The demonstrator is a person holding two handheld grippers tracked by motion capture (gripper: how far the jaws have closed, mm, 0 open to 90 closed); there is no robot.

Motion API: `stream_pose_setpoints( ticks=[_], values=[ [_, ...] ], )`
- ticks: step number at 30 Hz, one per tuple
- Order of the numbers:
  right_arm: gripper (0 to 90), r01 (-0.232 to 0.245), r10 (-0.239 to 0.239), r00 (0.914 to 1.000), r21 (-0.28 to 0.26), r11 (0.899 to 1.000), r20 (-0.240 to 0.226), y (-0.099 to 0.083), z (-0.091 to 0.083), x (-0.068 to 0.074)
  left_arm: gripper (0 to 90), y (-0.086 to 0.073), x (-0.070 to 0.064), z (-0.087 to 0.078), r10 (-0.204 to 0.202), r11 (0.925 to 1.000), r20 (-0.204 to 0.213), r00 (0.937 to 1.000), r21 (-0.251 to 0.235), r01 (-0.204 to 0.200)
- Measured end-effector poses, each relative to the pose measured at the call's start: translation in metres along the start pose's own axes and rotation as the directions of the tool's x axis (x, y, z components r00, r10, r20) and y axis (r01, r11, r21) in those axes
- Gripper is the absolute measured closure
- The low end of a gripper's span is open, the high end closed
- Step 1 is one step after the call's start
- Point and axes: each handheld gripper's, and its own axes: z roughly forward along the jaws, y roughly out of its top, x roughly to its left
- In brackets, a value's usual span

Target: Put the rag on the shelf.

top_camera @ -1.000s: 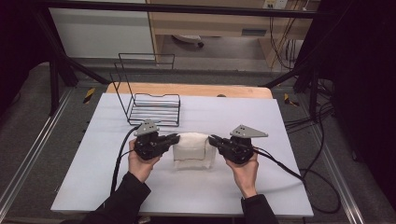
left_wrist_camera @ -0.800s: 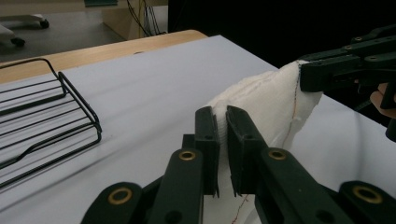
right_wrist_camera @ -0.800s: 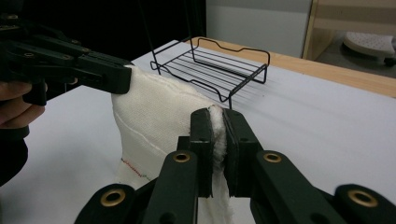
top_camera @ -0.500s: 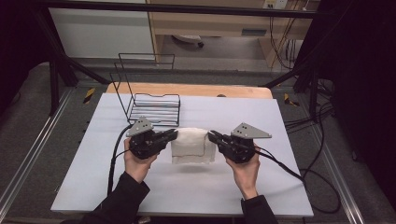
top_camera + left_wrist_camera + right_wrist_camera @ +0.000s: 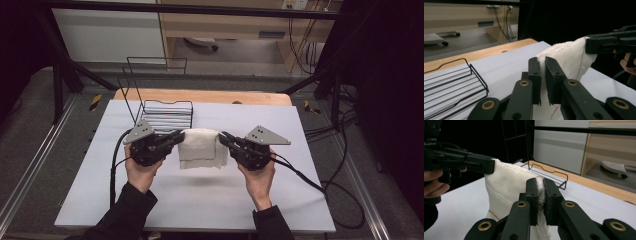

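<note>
A folded white cloth (image 5: 202,148) hangs above the white table (image 5: 300,195), held between both grippers. My left gripper (image 5: 179,136) is shut on the cloth's left top corner, and my right gripper (image 5: 222,136) is shut on its right top corner. In the left gripper view the cloth (image 5: 569,57) is pinched between the black jaws, with the other gripper (image 5: 610,45) clamped on its far end. The right gripper view shows the cloth (image 5: 507,187) draping down from the jaws, with the other gripper (image 5: 461,161) on its far corner.
A black wire rack (image 5: 165,107) stands behind the cloth at the back left of the table, on a striped base (image 5: 446,85). A wooden strip (image 5: 200,95) runs along the table's far edge. Cables (image 5: 320,185) trail off the right side.
Both grippers have lifted the cloth off the table and carried it a little toward the rack. It now hangs with its shadow beneath it.
</note>
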Motion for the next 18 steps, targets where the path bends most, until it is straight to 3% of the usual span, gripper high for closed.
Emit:
stream_pose_setpoints(
  ticks=[18],
  values=[
    [83.7,0.026,-0.027,0.9996,-0.068,0.997,-0.008,0.029,0.020,0.014,82.7,0.024,0.016,-0.023,0.012,0.9959,-0.055,0.9984,-0.089,-0.017]
  ],
)
